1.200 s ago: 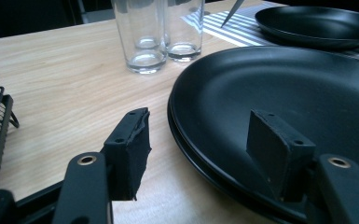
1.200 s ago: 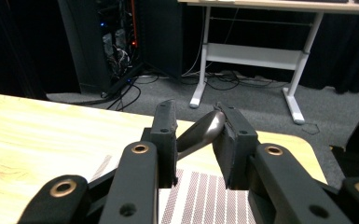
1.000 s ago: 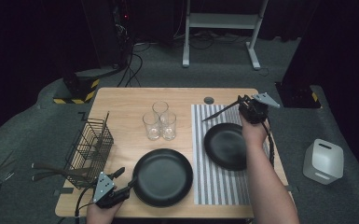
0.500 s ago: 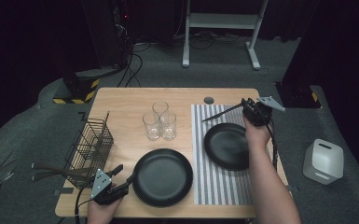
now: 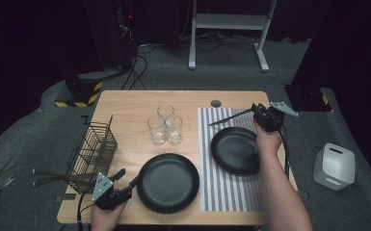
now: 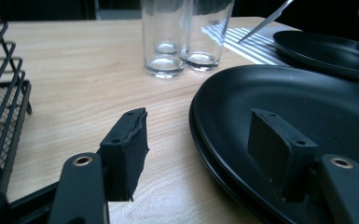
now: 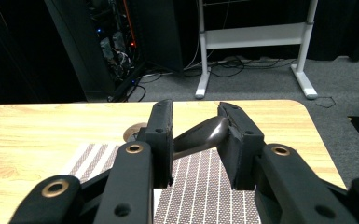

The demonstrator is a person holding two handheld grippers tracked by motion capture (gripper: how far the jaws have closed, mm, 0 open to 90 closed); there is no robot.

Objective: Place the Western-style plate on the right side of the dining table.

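Two plates on table. R gripper [image 5: 256, 111] pinches knife [image 5: 225, 118] handle over far edge of right plate [image 5: 235, 150], jaws easing; handle clear in R gripper view. L gripper [image 6: 205, 140] spread, straddling near-left plate [image 5: 168, 183] rim; bare wood left of it.

The light wooden surface [image 5: 125, 103] carries a striped mat [image 5: 229, 192] on its right half, with a black plate [image 5: 236, 150] on it. A second black plate [image 5: 168, 183] lies directly on the wood near the front edge. Three glasses [image 5: 165, 126] stand together mid-surface, a wire basket [image 5: 94, 149] stands at the left edge, and a small round disc [image 5: 216, 103] lies near the back.
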